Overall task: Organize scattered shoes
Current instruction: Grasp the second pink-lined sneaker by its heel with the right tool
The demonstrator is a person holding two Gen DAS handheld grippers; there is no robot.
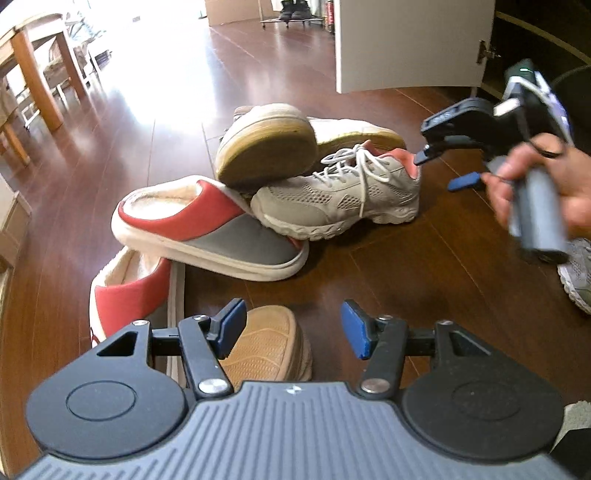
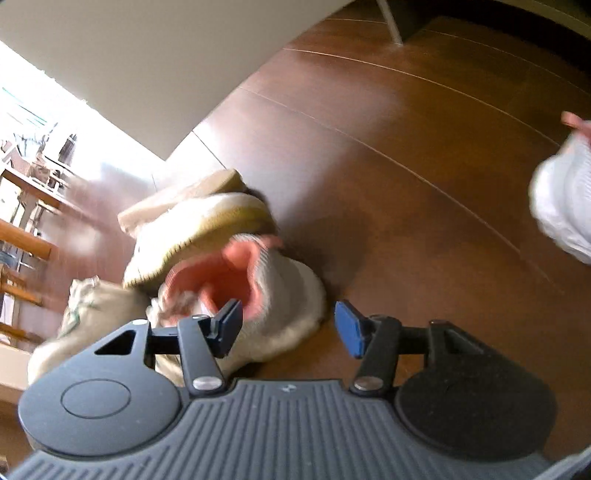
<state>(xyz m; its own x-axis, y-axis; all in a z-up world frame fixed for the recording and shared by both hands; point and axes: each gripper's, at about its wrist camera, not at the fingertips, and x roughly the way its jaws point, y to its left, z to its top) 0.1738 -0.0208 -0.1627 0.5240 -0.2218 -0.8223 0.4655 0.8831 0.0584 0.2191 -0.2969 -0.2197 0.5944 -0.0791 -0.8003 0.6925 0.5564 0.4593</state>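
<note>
A pile of shoes lies on the wooden floor. A grey mesh sneaker [image 1: 343, 195] with pink lining lies on its sole; a beige shoe [image 1: 269, 147] leans on it, sole up. A red and grey slipper [image 1: 207, 229] rests on its mate [image 1: 136, 291]. A tan-soled shoe [image 1: 269, 343] lies just under my left gripper [image 1: 291, 328], which is open and empty. My right gripper [image 1: 439, 170] is open, just right of the sneaker's heel. In the right wrist view it [image 2: 288, 326] hovers open over the sneaker's pink opening [image 2: 218, 280].
A second grey sneaker [image 1: 580, 273] lies at the right edge, also seen in the right wrist view [image 2: 565, 206]. A white cabinet door [image 1: 410, 40] stands open behind the pile. A wooden table [image 1: 33, 70] stands at far left. Dark shoes [image 1: 293, 9] sit on a rack far back.
</note>
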